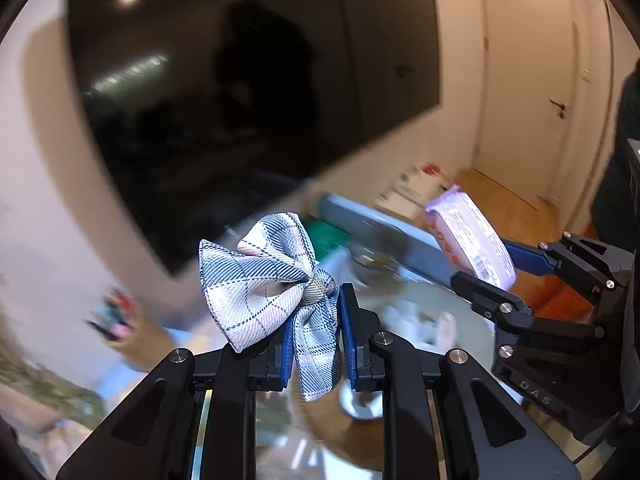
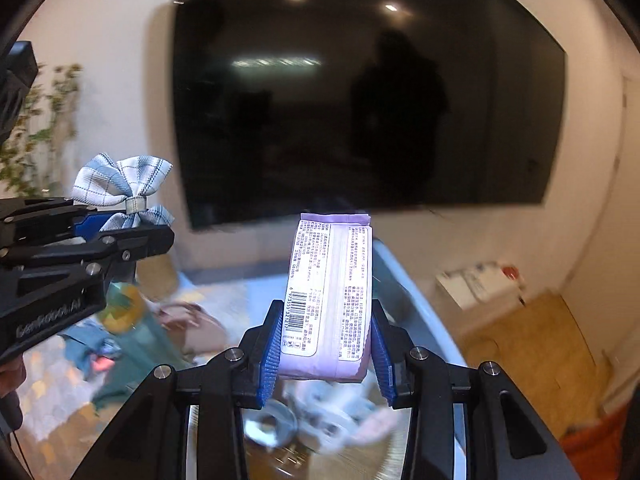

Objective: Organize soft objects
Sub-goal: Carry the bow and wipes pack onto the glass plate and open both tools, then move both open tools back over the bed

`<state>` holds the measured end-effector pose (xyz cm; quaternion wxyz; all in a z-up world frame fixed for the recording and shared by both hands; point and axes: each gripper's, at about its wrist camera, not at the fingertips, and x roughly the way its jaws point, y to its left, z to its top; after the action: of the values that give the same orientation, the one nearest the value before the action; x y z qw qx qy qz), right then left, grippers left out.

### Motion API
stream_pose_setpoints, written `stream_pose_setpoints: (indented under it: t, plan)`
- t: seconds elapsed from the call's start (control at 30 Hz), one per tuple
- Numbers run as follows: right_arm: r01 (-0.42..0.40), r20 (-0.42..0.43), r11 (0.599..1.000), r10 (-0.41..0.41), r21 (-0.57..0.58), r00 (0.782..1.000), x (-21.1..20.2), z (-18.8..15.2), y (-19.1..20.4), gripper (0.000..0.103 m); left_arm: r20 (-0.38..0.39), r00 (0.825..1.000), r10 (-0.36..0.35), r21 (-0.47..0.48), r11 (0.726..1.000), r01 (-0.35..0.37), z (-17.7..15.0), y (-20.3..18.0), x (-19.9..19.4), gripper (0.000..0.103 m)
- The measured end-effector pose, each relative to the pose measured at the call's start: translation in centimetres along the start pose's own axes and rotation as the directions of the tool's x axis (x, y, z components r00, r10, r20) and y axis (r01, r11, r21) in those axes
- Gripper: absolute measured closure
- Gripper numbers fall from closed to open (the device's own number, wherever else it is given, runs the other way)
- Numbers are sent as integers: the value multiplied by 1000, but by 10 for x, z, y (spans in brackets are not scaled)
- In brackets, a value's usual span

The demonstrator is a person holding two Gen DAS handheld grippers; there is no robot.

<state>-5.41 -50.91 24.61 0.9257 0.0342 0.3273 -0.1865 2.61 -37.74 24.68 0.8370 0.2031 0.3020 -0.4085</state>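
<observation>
My left gripper (image 1: pixel 316 320) is shut on a blue and white plaid fabric bow (image 1: pixel 264 284), held up in the air by its lower wing. It also shows at the left of the right wrist view, bow (image 2: pixel 120 188) and gripper (image 2: pixel 132 226). My right gripper (image 2: pixel 324 336) is shut on a soft purple packet (image 2: pixel 332 296) with a white printed label and barcode, held upright. In the left wrist view that packet (image 1: pixel 472 240) and the right gripper (image 1: pixel 496 276) are at the right.
A large dark TV screen (image 2: pixel 360 92) hangs on the wall ahead. Below, blurred, lie a grey bin rim (image 2: pixel 404 280), a teal item (image 2: pixel 132 320), pale soft items (image 2: pixel 332 412) and a gold round surface (image 2: pixel 280 460). Cardboard (image 2: pixel 528 340) lies on the floor at right.
</observation>
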Motion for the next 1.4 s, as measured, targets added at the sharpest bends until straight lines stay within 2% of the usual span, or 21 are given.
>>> stream_pose_setpoints:
  t: [0.07, 0.13, 0.23, 0.27, 0.33, 0.4, 0.5, 0.53, 0.57, 0.63, 0.87, 1.17, 1.4]
  plan:
    - [12, -50, 1000, -11, 9, 999, 7, -14, -11, 64, -63, 996, -55, -15, 998, 54, -10, -12, 23, 86]
    - [12, -95, 1000, -12, 9, 995, 14, -28, -17, 64, -145, 984, -99, -51, 994, 93, -27, -21, 50, 86]
    - [14, -166, 1000, -12, 11, 986, 27, -48, -23, 64, -239, 962, -130, -106, 989, 107, -49, -25, 79, 85]
    - [8, -183, 1000, -5, 19, 983, 31, -54, -23, 64, -280, 950, -140, -135, 985, 106, -57, -24, 89, 85]
    - [7, -201, 999, 1, 40, 980, 35, -62, -25, 64, -310, 938, -157, -175, 979, 106, -61, -23, 95, 84]
    - [14, -196, 998, -2, 60, 981, 35, -67, -28, 64, -317, 935, -157, -202, 975, 96, -61, -25, 96, 69]
    - [-14, -199, 998, 26, 61, 980, 36, -64, -21, 62, -318, 939, -133, -209, 976, 67, -61, -25, 93, 56]
    - [-2, -197, 999, 11, 49, 980, 37, -63, -20, 52, -317, 940, -123, -206, 977, 59, -57, -26, 91, 47]
    - [25, -176, 999, -18, 35, 984, 33, -62, -18, 47, -312, 945, -100, -198, 979, 38, -56, -25, 90, 39]
    - [30, -150, 999, -26, 21, 988, 29, -62, -13, 46, -296, 951, -91, -194, 980, 33, -58, -18, 84, 34]
    - [32, -147, 998, -24, 53, 989, 18, -62, -7, 46, -284, 949, -135, -199, 977, 79, -58, -12, 78, 33]
    - [103, -123, 987, -88, 122, 989, -1, -66, -12, 46, -309, 929, -205, -217, 966, 142, -56, -15, 83, 33]
    - [101, -143, 969, -70, 224, 987, 6, -72, -29, 46, -312, 929, -202, -182, 972, 150, -58, -20, 80, 33]
